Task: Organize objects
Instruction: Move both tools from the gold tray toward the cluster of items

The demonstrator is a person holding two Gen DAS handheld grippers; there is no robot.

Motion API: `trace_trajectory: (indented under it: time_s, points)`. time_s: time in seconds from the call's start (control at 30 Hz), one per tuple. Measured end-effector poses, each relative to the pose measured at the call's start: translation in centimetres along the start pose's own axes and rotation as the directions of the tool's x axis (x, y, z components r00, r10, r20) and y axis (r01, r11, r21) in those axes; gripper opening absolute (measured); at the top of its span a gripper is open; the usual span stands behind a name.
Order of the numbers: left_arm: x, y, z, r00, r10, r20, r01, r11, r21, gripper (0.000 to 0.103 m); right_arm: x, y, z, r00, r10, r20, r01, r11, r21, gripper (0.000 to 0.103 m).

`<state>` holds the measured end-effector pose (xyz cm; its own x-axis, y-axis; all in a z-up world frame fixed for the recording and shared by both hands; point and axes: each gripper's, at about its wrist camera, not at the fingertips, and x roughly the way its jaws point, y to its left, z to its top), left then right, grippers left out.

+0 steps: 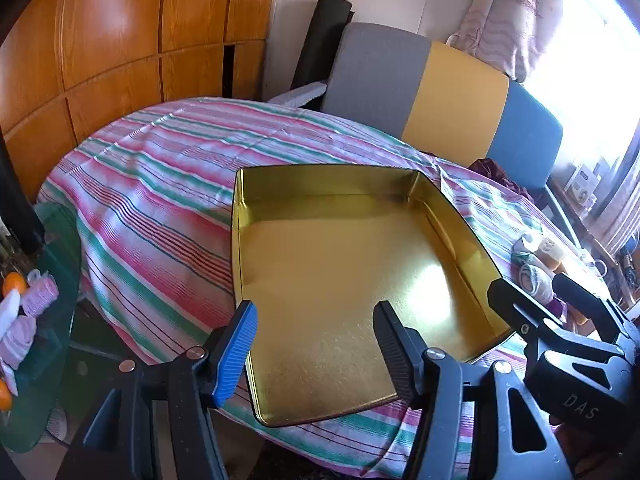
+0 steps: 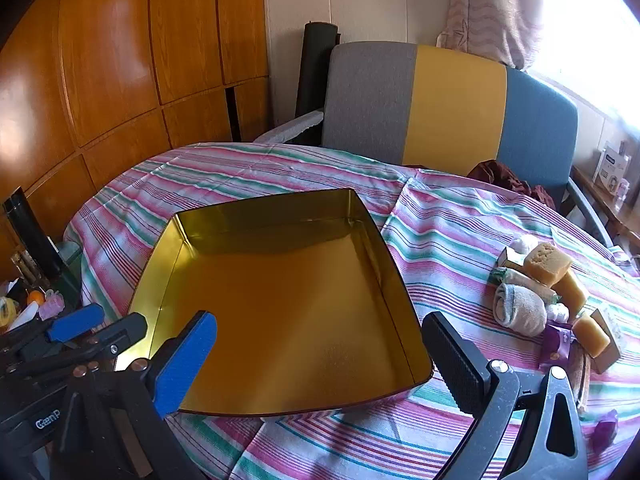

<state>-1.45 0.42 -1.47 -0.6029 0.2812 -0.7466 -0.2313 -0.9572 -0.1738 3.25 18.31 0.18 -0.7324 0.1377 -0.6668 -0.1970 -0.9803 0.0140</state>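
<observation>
At the bottom of the left wrist view the left gripper stands released, its jaws apart over the near edge of the gold tin, gripping nothing. In the right wrist view the right gripper gapes wide and empty at bottom centre. The tin sits mid-frame on the striped cloth, with nothing in it. At the right edge lies a pile of socks and sponges. Probably the start: the next move calls for reaching right to that pile.
</observation>
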Motion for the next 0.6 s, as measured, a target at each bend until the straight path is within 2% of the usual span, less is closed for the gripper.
trace_trajectory:
  time_s: [0.17, 0.4, 0.5, 0.6]
  points:
    - [-0.1, -0.1, 0.1, 1.000, -0.018, -0.014, 0.018, 1.000, -0.006, 0.062, -0.2, -0.5, 0.2, 1.000, 0.001, 0.005, -0.001, 1.000, 0.016, 0.103]
    - [-1.6, -1.3, 1.6, 0.997, -0.056, 0.050, 0.054, 0.998, 0.031, 0.062, -0.6, -1.3, 0.9, 1.000, 0.026, 0.008, -0.027, 0.999, 0.024, 0.103]
    - [-2.2, -2.4, 2.0, 0.996, -0.037, 0.086, 0.030, 0.996, 0.087, 0.062, -1.0, -1.9, 0.8, 1.000, 0.026, 0.011, -0.026, 0.999, 0.034, 0.103]
    - [-2.0, -3.1, 2.0, 0.996, -0.034, 0.087, 0.024, 0.993, 0.113, 0.062, -0.9, -2.8, 0.6, 1.000, 0.016, -0.006, -0.016, 0.999, 0.050, 0.103]
